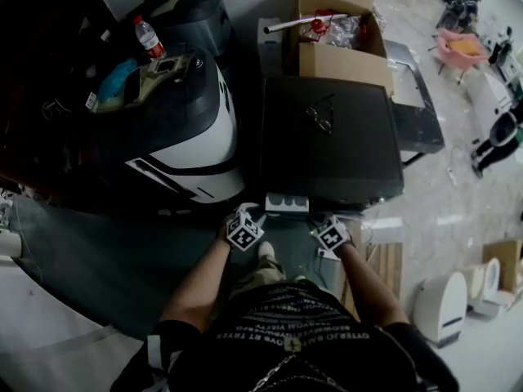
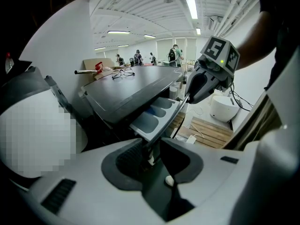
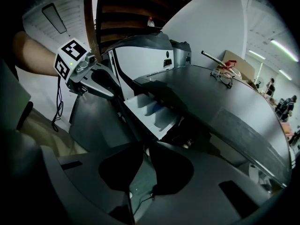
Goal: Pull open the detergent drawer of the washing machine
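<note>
Pale grey plastic detergent drawer [image 1: 286,203] already juts from the dark grey boxy washing machine [image 1: 331,141] at lower centre of the head view, my left tongs [image 2: 151,146] and right tongs [image 3: 143,149] both clamped on its front edge, so I judge little pulling remains.

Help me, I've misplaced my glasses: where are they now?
In the head view, the glasses lie on the dark top of the washing machine, near its far edge, just short of the cardboard box.

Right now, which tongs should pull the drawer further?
Left, narrowly. Both tongs sit at the front ends of the detergent drawer, but the left tongs visibly clamp its edge; the right tongs are too dark to confirm.
</note>
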`<state>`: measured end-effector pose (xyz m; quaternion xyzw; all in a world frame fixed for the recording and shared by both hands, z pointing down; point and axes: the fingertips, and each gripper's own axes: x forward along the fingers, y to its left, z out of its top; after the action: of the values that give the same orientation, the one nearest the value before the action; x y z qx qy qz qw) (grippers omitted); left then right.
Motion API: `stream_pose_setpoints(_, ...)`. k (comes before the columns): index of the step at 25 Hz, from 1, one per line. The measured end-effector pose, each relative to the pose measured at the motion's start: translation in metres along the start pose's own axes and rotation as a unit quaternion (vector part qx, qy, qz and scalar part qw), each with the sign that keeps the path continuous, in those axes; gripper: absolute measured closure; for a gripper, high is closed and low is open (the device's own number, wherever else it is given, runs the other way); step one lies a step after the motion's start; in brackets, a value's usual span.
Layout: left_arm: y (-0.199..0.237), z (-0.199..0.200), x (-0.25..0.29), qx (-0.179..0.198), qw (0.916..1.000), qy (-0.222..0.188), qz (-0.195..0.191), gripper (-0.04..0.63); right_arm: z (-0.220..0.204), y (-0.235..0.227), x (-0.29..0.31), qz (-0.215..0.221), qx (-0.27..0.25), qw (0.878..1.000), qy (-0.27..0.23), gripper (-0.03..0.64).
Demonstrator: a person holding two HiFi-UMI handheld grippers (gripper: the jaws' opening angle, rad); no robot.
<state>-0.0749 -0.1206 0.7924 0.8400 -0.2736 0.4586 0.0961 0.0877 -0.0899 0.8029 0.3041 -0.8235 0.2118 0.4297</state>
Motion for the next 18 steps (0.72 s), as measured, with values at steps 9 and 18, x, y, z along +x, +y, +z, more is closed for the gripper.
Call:
stream_pose_setpoints(9,-0.012,-0.009,-0.004,0.0,1.0,0.002,0.001,0.474,-0.008,0.012,-0.004,0.006,0.0,1.0,-0.002,0.563)
stream_pose_setpoints(18,-0.026,-0.018,-0.011,-0.006,1.0,0.001,-0.001,0.474,-0.019,0.024,-0.009,0.011,-0.001,1.0,0.002,0.563)
